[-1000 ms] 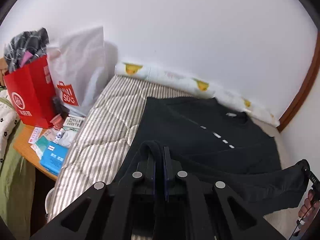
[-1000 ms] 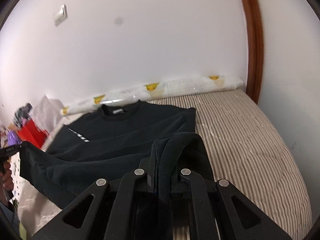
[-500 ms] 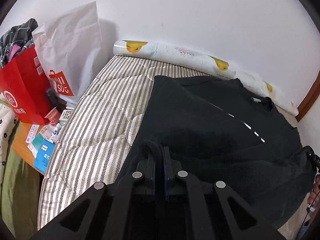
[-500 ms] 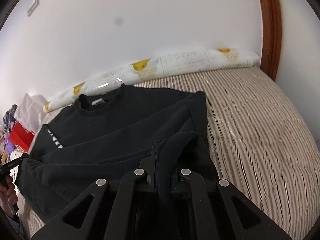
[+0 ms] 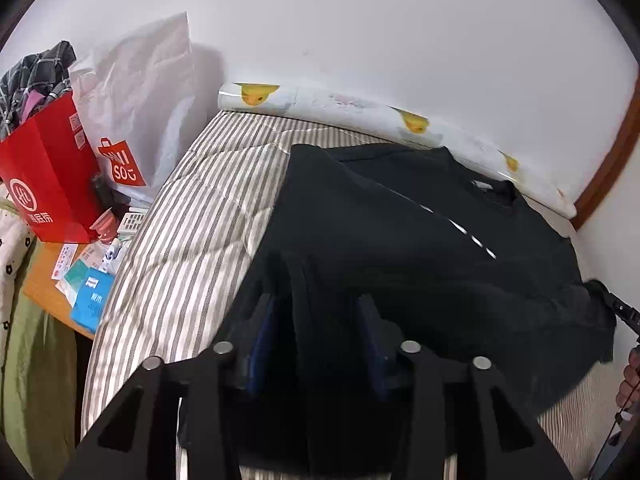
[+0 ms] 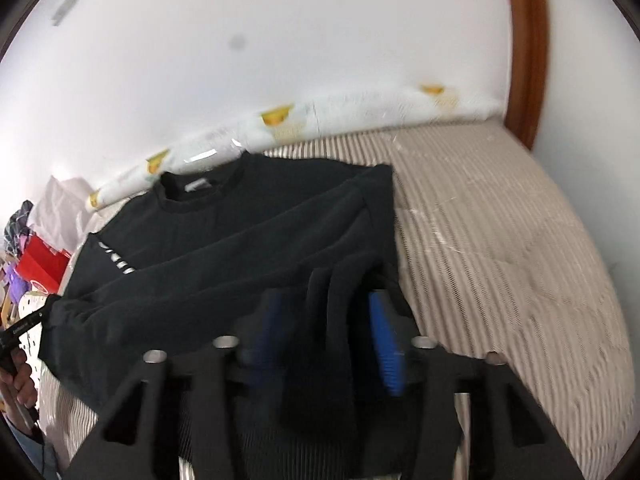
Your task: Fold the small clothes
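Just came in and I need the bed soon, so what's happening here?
A person is folding a black sweatshirt on the striped bed with a pair of handheld tongs. The left tongs and right tongs are both open, with the folded-up hem edge lying loose between their fingers.

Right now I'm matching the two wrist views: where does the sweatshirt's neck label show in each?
Left wrist view: neck label upper right, inside the collar.
Right wrist view: neck label upper left, inside the collar.
Shared landmark: the duck-print roll along the wall, just behind the collar.
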Motion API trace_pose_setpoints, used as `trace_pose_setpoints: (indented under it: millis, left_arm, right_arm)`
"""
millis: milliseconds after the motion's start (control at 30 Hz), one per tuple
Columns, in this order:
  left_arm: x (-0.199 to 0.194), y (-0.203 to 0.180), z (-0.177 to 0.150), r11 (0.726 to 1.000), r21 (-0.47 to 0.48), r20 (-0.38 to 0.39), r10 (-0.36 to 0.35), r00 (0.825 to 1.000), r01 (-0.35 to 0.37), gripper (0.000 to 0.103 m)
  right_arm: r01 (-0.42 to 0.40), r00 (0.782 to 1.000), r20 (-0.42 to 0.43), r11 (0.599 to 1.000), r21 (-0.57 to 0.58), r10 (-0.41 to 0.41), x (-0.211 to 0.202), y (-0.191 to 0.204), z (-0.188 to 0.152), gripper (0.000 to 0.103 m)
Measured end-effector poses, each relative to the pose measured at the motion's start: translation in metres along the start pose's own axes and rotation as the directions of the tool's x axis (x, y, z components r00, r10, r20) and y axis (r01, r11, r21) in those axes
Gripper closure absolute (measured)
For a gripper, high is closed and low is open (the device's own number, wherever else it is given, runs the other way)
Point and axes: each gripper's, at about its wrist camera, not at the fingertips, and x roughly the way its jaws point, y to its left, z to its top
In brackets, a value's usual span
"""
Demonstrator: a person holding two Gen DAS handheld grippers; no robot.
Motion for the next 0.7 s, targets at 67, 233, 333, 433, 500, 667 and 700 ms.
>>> trace_pose_setpoints:
  millis: [67,233,333,433,500,667,700]
  left_arm:
    - [-0.009,-0.001,-0.011,1.0,0.012,0.004,0.003,1.0,-0.003,0.062]
    - [-0.031,0.006,-0.042,1.0,-0.015,-0.004,-0.026,1.0,0.026,0.056]
    - [-0.041,0.011,-0.06,0.999,-0.028,-0.012,-0.026,1.0,0.025,0.054]
    - [-0.045,0.02,-0.079,0.997,-0.061,-0.035,-0.045,0.998,0.043,0.053]
    - [-0.043,0.026,-0.09,0.995,-0.09,-0.054,-0.055,0.997,0.05,0.053]
    - [-0.04,0.032,-0.11,0.991,-0.111,-0.049,-0.079,0.996,0.073,0.052]
    - [-0.041,0.032,-0.11,0.991,-0.11,-0.047,-0.084,0.995,0.079,0.05]
  right_arm:
    - [0.014,1.0,0.008,1.0,-0.014,-0.014,-0.02,0.002,-0.015,0.053]
    - [0.012,0.999,0.034,1.0,-0.025,-0.011,-0.059,0.005,-0.06,0.053]
    - [0.002,1.0,0.022,1.0,-0.021,-0.002,-0.067,0.004,-0.084,0.053]
    - [-0.025,0.999,-0.024,1.0,0.002,0.025,-0.06,0.003,-0.102,0.053]
    - [-0.037,0.998,-0.045,0.999,0.015,0.037,-0.053,0.005,-0.111,0.053]
    - [-0.072,0.996,-0.041,0.995,0.064,0.074,-0.044,0.009,-0.117,0.053]
    - [-0.083,0.996,-0.032,0.993,0.084,0.086,-0.043,0.009,-0.115,0.052]
